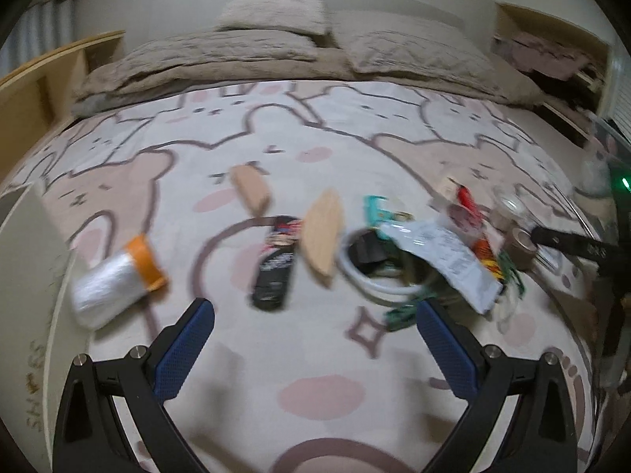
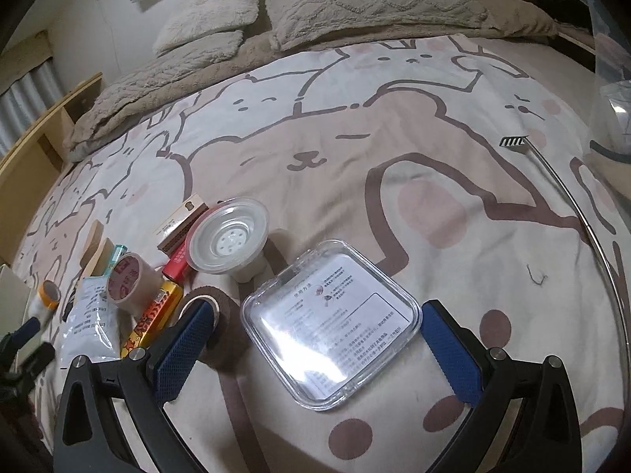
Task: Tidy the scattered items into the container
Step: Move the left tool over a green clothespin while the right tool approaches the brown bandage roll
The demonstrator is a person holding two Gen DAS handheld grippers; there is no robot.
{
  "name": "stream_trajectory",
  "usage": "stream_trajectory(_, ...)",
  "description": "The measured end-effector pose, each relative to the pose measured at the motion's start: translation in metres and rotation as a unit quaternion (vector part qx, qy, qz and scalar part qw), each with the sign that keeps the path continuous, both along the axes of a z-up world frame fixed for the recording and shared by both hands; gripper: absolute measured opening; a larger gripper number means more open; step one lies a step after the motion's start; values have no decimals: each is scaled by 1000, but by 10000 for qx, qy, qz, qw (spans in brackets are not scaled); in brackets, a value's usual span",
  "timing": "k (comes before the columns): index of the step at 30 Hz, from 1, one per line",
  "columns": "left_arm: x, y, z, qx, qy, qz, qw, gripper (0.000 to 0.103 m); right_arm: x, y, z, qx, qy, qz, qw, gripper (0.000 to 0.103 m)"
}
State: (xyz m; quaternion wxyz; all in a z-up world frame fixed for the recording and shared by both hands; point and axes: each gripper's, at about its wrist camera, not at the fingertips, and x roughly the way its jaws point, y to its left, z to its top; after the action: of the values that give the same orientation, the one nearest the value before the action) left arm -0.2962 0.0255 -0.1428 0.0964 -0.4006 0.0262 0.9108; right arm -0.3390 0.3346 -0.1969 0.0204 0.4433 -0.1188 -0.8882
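Note:
Scattered items lie on a bed with a cartoon animal sheet. In the left wrist view my left gripper (image 1: pixel 315 311) is open and empty above the sheet, short of a black tube (image 1: pixel 274 262), a wooden piece (image 1: pixel 322 236), a white cable coil (image 1: pixel 364 266) and a white pouch (image 1: pixel 445 256). An orange-capped plastic roll (image 1: pixel 114 280) lies to its left. In the right wrist view my right gripper (image 2: pixel 317 315) is open around a clear square lidded box (image 2: pixel 329 327), not touching it. A white round cup (image 2: pixel 230 238) and a tape roll (image 2: pixel 128 280) lie beyond it to the left.
Beige pillows (image 1: pixel 272 8) and a folded blanket (image 2: pixel 197 63) lie at the head of the bed. A wooden bed frame (image 1: pixel 43 75) runs along the left. A long metal back scratcher (image 2: pixel 568 197) lies at the right, near a clear plastic bag (image 2: pixel 613 79).

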Motion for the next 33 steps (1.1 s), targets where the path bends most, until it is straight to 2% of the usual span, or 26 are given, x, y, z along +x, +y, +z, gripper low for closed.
stream_trajectory(5, 1, 32, -10, -294, 49, -578, 9979, 103, 0, -5, 1, 153, -7, 29, 9999, 103)
stream_trajectory(9, -5, 45, -19, -402, -13, -805, 9959, 100, 1, -10, 1, 368, -17, 85, 9993, 103)
stream_trajectory(10, -7, 46, -20, -390, -37, -848, 9956, 87, 2, -11, 2, 419, -9, 95, 9991, 103)
stream_trajectory(12, -12, 48, -24, -339, -157, -928, 9950, 69, 2, -14, 2, 501, -3, 125, 9987, 103)
stream_trajectory(14, -14, 51, -28, -303, -233, -1025, 9940, 64, 3, -18, 1, 614, -32, 220, 9979, 103)
stream_trajectory(15, -13, 54, -29, -320, -245, -1087, 9933, 58, 2, -21, 0, 675, -77, 297, 9972, 103)
stream_trajectory(17, -9, 59, -27, -359, -196, -1240, 9914, 46, 1, -35, -7, 1084, -309, 598, 9918, 103)
stream_trajectory(18, -7, 61, -26, -374, -181, -1322, 9904, 39, 4, -43, -7, 1374, -201, 640, 9882, 103)
stream_trajectory(22, -4, 64, -26, -334, -219, -1378, 9897, 28, 10, -55, -1, 1871, -36, 690, 9799, 103)
stream_trajectory(28, 1, 64, -24, -112, -383, -1395, 9894, 20, 19, -50, 0, 1790, -56, 723, 9812, 103)
stream_trajectory(33, 7, 65, -24, -6, -466, -1445, 9884, 16, 30, -51, -3, 1705, -237, 875, 9812, 103)
